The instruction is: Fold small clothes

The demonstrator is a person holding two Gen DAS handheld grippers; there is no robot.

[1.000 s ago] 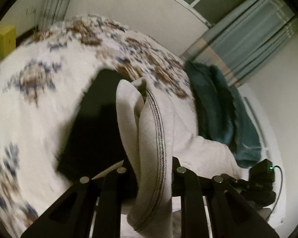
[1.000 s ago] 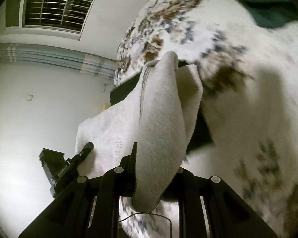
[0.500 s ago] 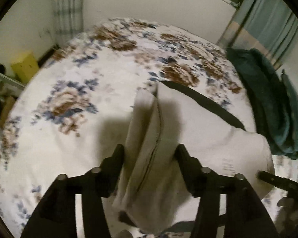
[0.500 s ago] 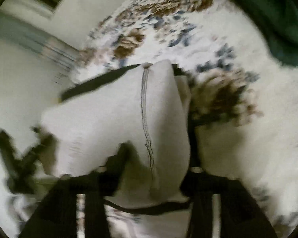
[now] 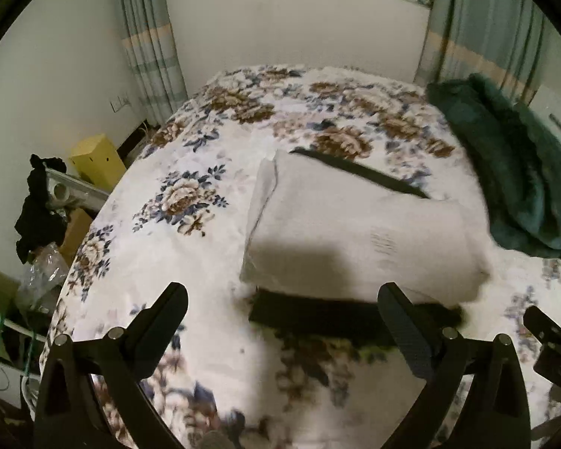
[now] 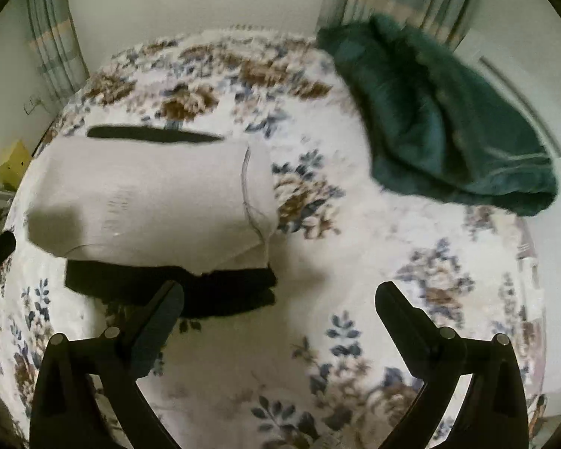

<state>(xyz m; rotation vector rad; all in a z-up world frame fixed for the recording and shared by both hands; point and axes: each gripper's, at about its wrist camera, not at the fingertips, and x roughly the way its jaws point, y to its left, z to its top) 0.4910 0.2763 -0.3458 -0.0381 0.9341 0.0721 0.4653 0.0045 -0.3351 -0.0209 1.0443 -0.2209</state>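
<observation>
A cream garment [image 5: 355, 232] with black edging lies folded flat on the floral bedspread [image 5: 190, 247]; it also shows in the right wrist view [image 6: 149, 194]. A black band [image 5: 351, 314] sticks out under its near edge, and another black strip [image 6: 153, 134] along its far edge. My left gripper [image 5: 280, 310] is open and empty, just short of the garment's near edge. My right gripper [image 6: 278, 308] is open and empty, near the garment's near right corner.
A dark green blanket [image 5: 512, 179] is heaped at the bed's right side, also in the right wrist view [image 6: 441, 112]. A yellow box [image 5: 97, 161] and clutter [image 5: 37, 224] stand off the bed's left edge. Curtains and a window are behind.
Both grippers opened and let go of the cream garment. It now lies folded on the bed, and both grippers have drawn back from it.
</observation>
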